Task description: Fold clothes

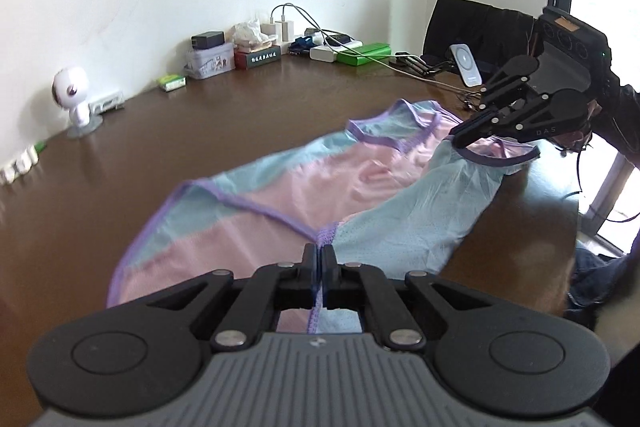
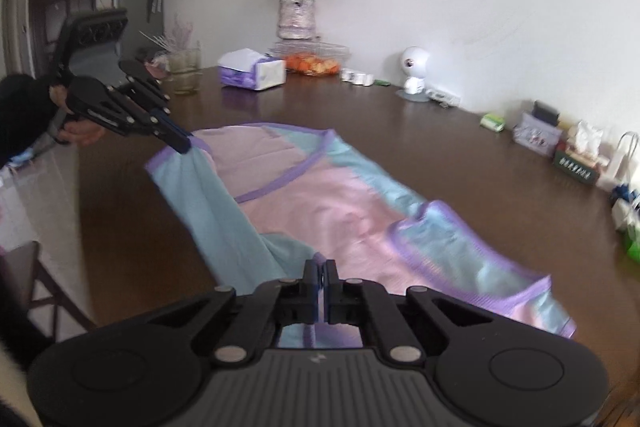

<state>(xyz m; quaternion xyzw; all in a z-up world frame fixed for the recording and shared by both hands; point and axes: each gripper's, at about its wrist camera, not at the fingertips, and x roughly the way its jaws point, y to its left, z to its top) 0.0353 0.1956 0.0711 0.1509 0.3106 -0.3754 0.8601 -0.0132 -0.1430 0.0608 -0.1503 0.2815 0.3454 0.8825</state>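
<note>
Clearly mid-fold: a lengthwise fold of the garment [image 1: 320, 183], near edge raised off the brown table [image 1: 168, 131] while the far side lies spread flat across it, pink middle with pale blue panels and purple binding. Judged from the lifted blue flap, next move calls for carrying both pinched points together over toward 12 o'clock, keeping the edge taut between them, then lowering it onto the flat half so the bindings line up; slack between the two grips could leave a diagonal crease. From the left wrist view, left gripper [image 1: 319, 263] pressed fully together on the purple seam right at its tips, cloth running away toward 12 and 1 o'clock. Right gripper [image 1: 460, 137] up at 2 o'clock there, likewise clamped on the bound edge at the garment's other end. From the right wrist view, right gripper [image 2: 321, 277] nipped tight on the hem, left gripper [image 2: 182, 143] at 10 o'clock holding the far corner aloft
</note>
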